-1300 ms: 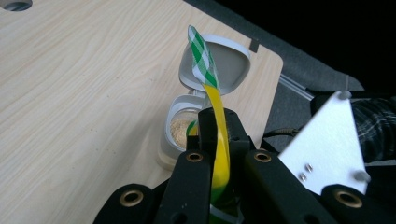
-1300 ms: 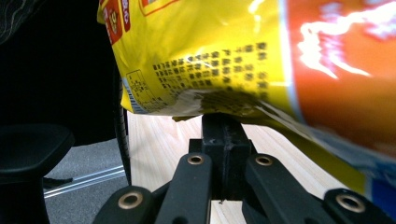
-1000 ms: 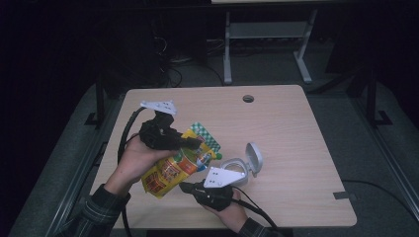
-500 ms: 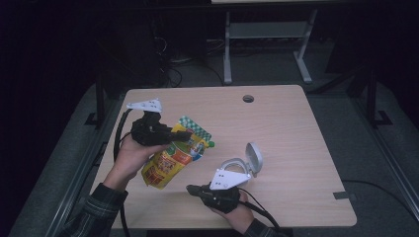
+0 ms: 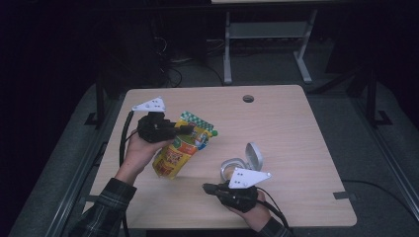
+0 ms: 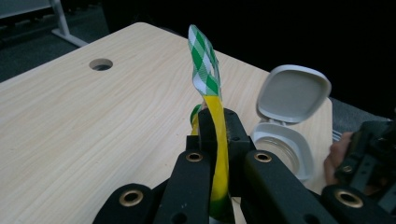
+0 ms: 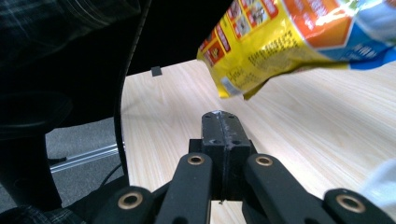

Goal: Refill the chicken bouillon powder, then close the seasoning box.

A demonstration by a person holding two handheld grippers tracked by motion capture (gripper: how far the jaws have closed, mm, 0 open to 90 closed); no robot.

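Note:
A yellow snack pouch [image 5: 179, 152] with a green-and-white checked top [image 6: 204, 70] hangs tilted over the wooden table [image 5: 296, 128]. My left gripper [image 5: 190, 129] is shut on the pouch's upper edge, and the yellow film runs between its pads [image 6: 215, 122]. My right gripper [image 5: 207, 187] is near the table's front edge, pointing left, shut with nothing in it [image 7: 221, 119]. The pouch's lower corner [image 7: 289, 42] hangs above and ahead of it. A white container [image 5: 236, 167] with its hinged lid [image 6: 292, 93] open sits just behind the right gripper.
A round cable hole [image 5: 248, 98] sits near the table's far edge. Dark floor and a metal frame [image 5: 267, 34] lie beyond. The person's plaid sleeve [image 5: 106, 207] comes in at the lower left. The right half of the table is bare wood.
The left gripper has shifted a little to the left with the pouch still in it. The right gripper has slid to the right along the front edge, staying shut.

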